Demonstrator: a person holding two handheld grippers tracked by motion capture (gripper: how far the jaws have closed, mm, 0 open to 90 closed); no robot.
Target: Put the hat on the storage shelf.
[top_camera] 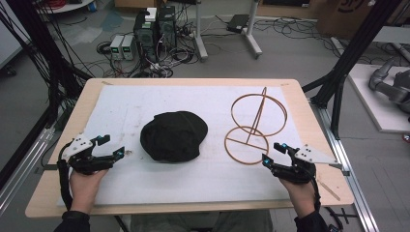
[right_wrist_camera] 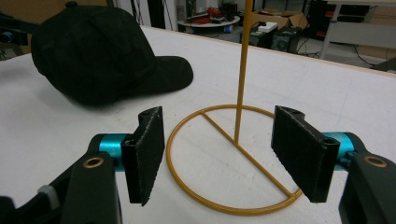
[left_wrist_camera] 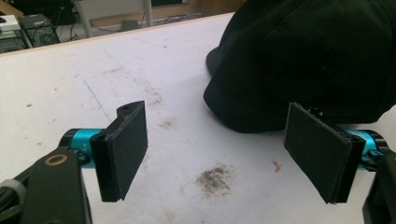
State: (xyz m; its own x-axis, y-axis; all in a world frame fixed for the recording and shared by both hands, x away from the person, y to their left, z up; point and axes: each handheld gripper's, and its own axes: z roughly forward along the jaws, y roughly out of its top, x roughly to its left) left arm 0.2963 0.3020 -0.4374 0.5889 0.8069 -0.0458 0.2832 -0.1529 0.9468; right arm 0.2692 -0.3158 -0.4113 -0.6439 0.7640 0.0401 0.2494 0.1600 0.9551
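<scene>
Resting on the white surface [top_camera: 121, 116], a black cap [top_camera: 174, 135] lies beside a gold wire stand [top_camera: 254, 125]; both tongs, left [top_camera: 112, 147] and right [top_camera: 272, 153], are spread wide, holding nothing.

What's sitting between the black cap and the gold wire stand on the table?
Nothing: in the high view, bare white mat separates the black cap from the gold wire stand.

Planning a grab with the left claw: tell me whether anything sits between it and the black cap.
Nothing visible does. The left claw is open just left of the black cap, with bare white mat between them. The gold wire stand stands on the cap's far side.
</scene>
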